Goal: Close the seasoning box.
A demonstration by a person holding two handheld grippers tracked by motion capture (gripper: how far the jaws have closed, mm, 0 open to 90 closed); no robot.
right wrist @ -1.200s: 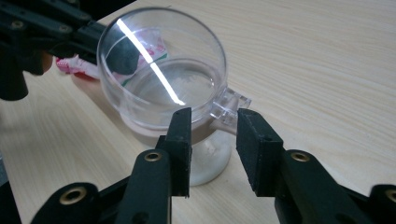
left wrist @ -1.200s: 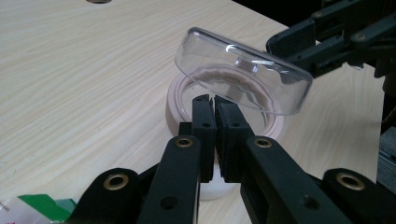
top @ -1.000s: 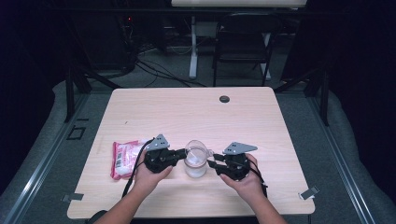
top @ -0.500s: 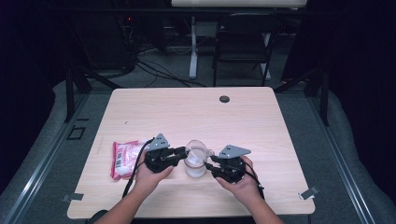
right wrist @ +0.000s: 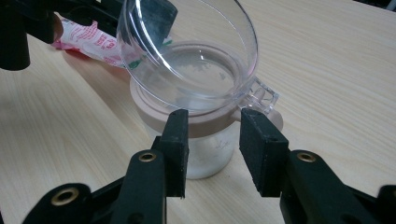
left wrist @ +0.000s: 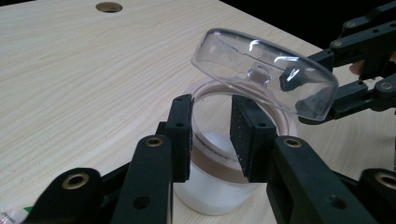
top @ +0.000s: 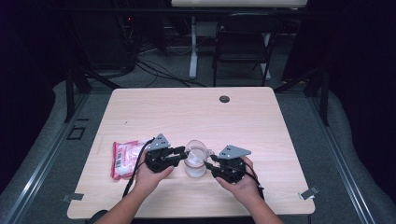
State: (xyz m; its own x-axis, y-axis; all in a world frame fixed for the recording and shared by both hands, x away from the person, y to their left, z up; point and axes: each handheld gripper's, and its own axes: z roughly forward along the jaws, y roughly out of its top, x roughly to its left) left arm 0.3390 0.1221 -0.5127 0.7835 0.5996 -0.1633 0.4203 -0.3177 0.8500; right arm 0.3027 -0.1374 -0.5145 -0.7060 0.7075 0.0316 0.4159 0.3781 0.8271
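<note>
Clear plastic is the story at the near edge of the pale wooden worktop (top: 187,112): a small see-through jar with a pinkish collar (top: 195,167) stands upright between the two hands, something white lying in its bottom. Its clear domed lid (left wrist: 261,65) is tipped up on its hinge, hanging at a slant over the open mouth.

The left tool (left wrist: 212,107) has just been spreading its jaws. They stand released at the jar's near rim, pads apart, pressing on nothing. The right tool (right wrist: 215,121) sits at the collar by the hinge with its jaws set wide. Whether those pads bite, I cannot tell.

Where could this go sour? With the left side let go, the jar looks light and tall enough to skid or tip if the right hand pushes or twists, and that white filling would scatter. The slanted lid could also drop shut if nothing props it. Levering it further might strain the hinge.

Head count: one jar, one lid, two tools, one pink-and-white crinkled packet (top: 123,158) off to the left, and one dark round hole (top: 224,99) at the far edge.
</note>
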